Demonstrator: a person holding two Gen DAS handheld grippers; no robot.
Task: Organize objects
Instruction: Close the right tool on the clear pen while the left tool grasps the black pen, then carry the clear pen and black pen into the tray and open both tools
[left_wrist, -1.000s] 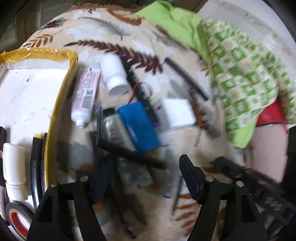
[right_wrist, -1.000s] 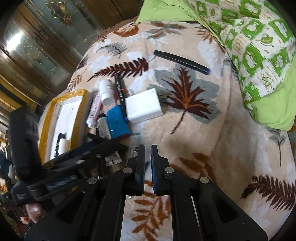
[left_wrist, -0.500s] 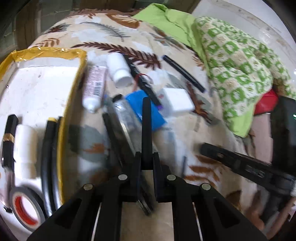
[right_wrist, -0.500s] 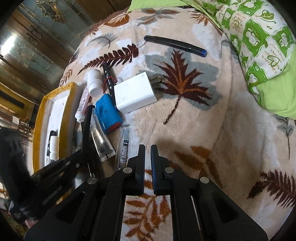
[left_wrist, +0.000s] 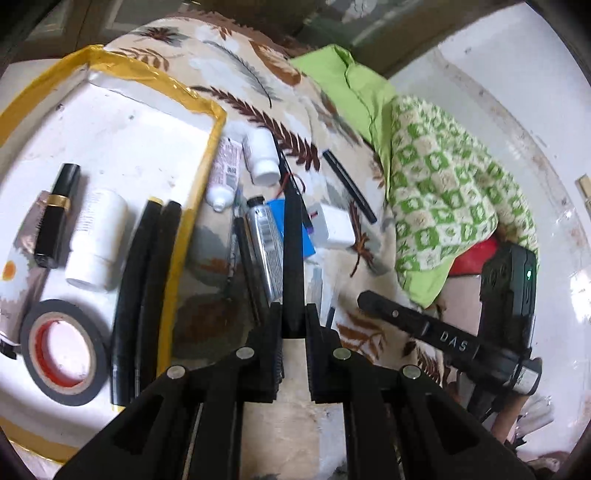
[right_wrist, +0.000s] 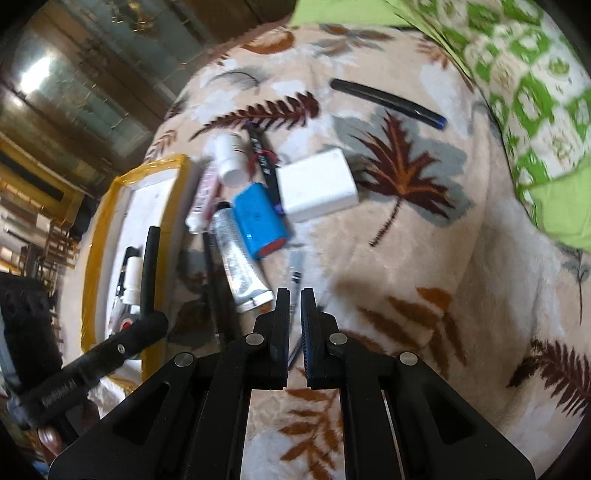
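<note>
My left gripper is shut on a long black stick and holds it above the blanket, beside the yellow-edged white tray. The stick also shows in the right wrist view, over the tray edge. In the tray lie two black tubes, a white bottle, a black lipstick and a tape roll. On the blanket lie a silver tube, a blue battery pack, a white charger and a black pen. My right gripper is shut and empty.
A pink tube, a white bottle and a thin black pen lie by the tray on the leaf-print blanket. A green patterned pillow lies at the right. The right gripper body is close by.
My left gripper closed on the black stick, lifted it and moved left toward the tray. My right gripper stayed shut and shifted slightly nearer the objects.
</note>
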